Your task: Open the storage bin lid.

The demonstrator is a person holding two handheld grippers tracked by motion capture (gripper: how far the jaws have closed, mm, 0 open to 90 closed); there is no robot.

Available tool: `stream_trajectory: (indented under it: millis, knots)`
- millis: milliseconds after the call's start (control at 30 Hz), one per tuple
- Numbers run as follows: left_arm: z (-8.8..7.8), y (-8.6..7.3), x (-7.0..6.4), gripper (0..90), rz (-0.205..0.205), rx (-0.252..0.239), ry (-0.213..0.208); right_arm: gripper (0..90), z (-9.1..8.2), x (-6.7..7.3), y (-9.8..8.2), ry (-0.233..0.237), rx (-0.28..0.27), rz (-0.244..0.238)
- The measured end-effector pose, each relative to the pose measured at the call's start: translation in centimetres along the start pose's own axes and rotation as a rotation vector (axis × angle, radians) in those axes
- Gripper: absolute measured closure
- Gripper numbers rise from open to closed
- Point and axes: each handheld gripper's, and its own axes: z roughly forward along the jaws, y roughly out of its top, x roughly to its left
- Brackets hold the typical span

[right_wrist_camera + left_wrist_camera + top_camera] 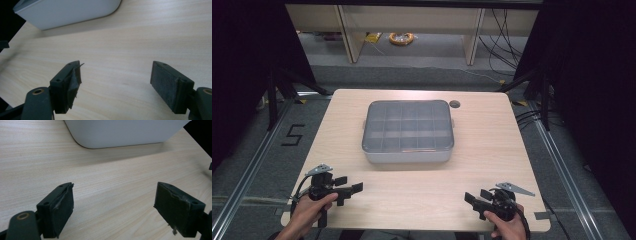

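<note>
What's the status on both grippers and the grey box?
Left gripper and right gripper open, holding nothing, near table edge. Compartment box mid-table, lid shut, untouched. Bare table between fingers and box, nothing in the way.

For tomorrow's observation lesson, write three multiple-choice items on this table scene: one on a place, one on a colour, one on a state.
1. Where does the compartment box stand?
A. mid-table, beyond both claws
B. at the near edge, between the hands
C. on the floor

2. What colour is the box's base?
A. red
B. pale grey
C. green

3. How are the left claw and the right claw?
A. both shut on the box
B. one open, one shut
C. both open, holding nothing

Key: 1 A, as the high view shows it in the middle of the wooden table, far from the hands. 2 B, as both gripper views show a pale grey wall. 3 C, as each gripper view shows bare wood between jaws spread wide.
</note>
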Motion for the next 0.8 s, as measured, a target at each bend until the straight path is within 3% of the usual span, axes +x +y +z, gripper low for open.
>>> stream_trajectory:
  millis: [67,100,167,200,267,367,400,433,467,567,600,667,700,800]
  knots:
    - [0.0,0.1,0.1,15.0,0.000,-0.001,0.001,25.3,0.0,0.1,0.2,0.004,0.001,0.037]
    - [0.0,0.1,0.1,15.0,0.002,-0.001,0.001,25.1,0.0,-0.2,0.4,-0.004,-0.006,0.016]
    - [0.0,0.2,0.2,15.0,-0.002,0.000,0.001,25.1,0.1,-0.5,0.6,0.009,-0.028,0.021]
    - [0.0,0.2,0.2,15.0,-0.007,0.001,0.002,25.1,0.1,-0.3,0.7,0.005,-0.016,0.046]
    - [0.1,0.2,0.2,15.0,-0.011,-0.007,0.002,25.2,0.2,-0.8,0.9,0.005,-0.033,0.015]
    - [0.1,0.4,0.3,15.0,-0.018,0.000,0.002,25.8,0.3,-0.9,1.4,0.000,-0.038,0.027]
    - [0.1,0.4,0.3,15.0,-0.018,0.000,0.002,25.8,0.2,-0.6,1.5,-0.003,-0.021,0.066]
    - [0.2,0.5,0.3,15.0,-0.013,-0.007,0.005,25.9,0.3,-1.0,1.7,-0.004,-0.036,0.019]
    - [0.2,0.6,0.3,15.0,-0.013,-0.013,0.003,25.9,0.3,-0.7,1.8,-0.010,-0.032,0.055]
    - [0.0,0.9,0.5,15.6,-0.031,-0.040,0.027,25.9,0.6,-0.7,2.3,0.002,-0.023,0.076]
    - [0.0,1.1,0.6,15.6,-0.033,-0.046,0.026,25.9,0.7,-1.1,2.5,0.003,-0.029,0.033]
    - [-0.1,1.2,0.8,15.5,-0.032,-0.042,0.018,26.0,1.0,-1.0,2.7,0.006,-0.034,0.050]
    - [0.0,1.3,0.9,15.5,-0.044,-0.048,0.022,26.1,1.2,-1.1,2.9,-0.005,-0.039,0.026]
    - [0.0,1.5,1.2,15.5,-0.051,-0.045,0.011,26.5,1.4,-1.1,3.5,0.006,-0.032,0.041]
